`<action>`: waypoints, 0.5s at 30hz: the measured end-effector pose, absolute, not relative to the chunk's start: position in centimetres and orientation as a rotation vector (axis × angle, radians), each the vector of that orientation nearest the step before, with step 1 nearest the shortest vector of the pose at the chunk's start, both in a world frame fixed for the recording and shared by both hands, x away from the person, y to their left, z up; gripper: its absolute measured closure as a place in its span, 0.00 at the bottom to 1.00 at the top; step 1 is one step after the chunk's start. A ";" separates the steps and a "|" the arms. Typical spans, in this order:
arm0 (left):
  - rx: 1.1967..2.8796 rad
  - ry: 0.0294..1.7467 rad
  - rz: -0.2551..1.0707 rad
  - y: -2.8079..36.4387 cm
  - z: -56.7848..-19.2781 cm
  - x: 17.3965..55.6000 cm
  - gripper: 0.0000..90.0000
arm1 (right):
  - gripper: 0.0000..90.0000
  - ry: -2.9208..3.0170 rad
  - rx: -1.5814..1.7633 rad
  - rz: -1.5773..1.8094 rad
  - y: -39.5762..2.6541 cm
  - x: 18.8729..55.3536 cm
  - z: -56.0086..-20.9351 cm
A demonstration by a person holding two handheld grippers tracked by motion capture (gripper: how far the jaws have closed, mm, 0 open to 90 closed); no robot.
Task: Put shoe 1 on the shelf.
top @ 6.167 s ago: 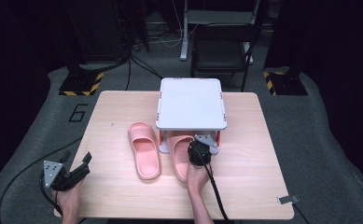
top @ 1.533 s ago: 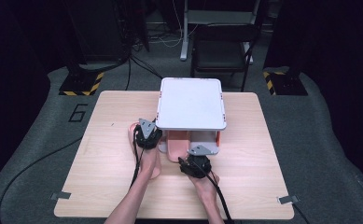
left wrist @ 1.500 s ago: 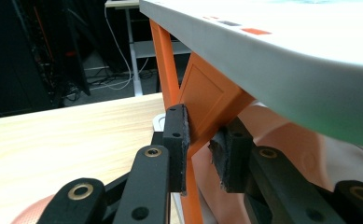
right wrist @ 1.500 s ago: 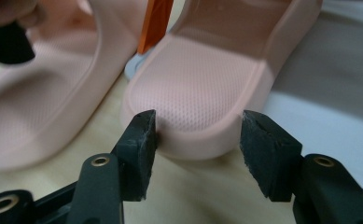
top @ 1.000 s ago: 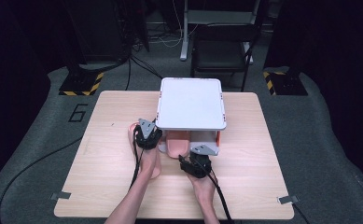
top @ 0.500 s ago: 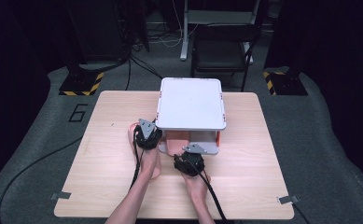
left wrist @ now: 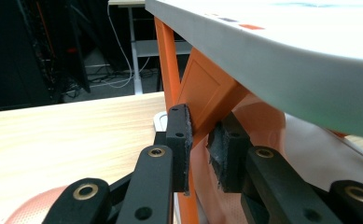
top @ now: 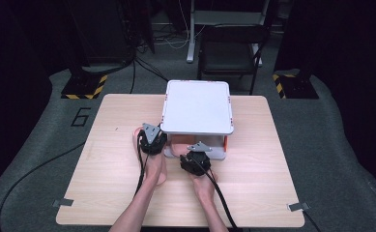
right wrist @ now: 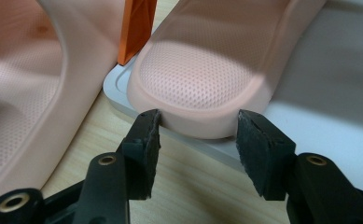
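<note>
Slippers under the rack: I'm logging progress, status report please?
Left gripper shut on the rack's orange leg. Right gripper open behind the heel of one slipper on the rack's bottom shelf. Second slipper alongside.

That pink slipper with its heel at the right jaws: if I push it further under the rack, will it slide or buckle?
The slipper looks like thick moulded foam, so it probably holds its shape but gives a little under a push. Its dimpled footbed suggests a grippy, not slippery, surface. It lies flat on the rack's smooth white base, so it should slide rather than tip, and it looks light.
</note>
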State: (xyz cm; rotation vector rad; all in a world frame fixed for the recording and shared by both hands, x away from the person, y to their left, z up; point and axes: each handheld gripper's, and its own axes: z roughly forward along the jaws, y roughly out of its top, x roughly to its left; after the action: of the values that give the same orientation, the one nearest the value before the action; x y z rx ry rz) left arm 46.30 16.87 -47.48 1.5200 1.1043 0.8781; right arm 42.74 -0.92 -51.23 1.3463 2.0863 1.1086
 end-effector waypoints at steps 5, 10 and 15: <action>1.515 1.102 0.885 16.9 -47.5 46.3 0.87 | 0.50 2.108 1.358 1.102 -1.0 42.5 -51.1; 1.515 1.103 0.885 16.9 -47.5 46.3 0.87 | 0.44 2.098 1.344 1.146 -1.5 41.8 -50.8; 1.510 1.105 0.887 16.8 -47.5 46.3 0.87 | 0.41 2.075 1.338 1.190 -2.4 40.7 -50.5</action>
State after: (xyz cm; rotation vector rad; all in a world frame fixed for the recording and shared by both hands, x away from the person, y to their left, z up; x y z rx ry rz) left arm 46.30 16.79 -47.54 1.5104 1.1052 0.8872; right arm 40.66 -2.39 -50.55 1.3378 2.0755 1.1901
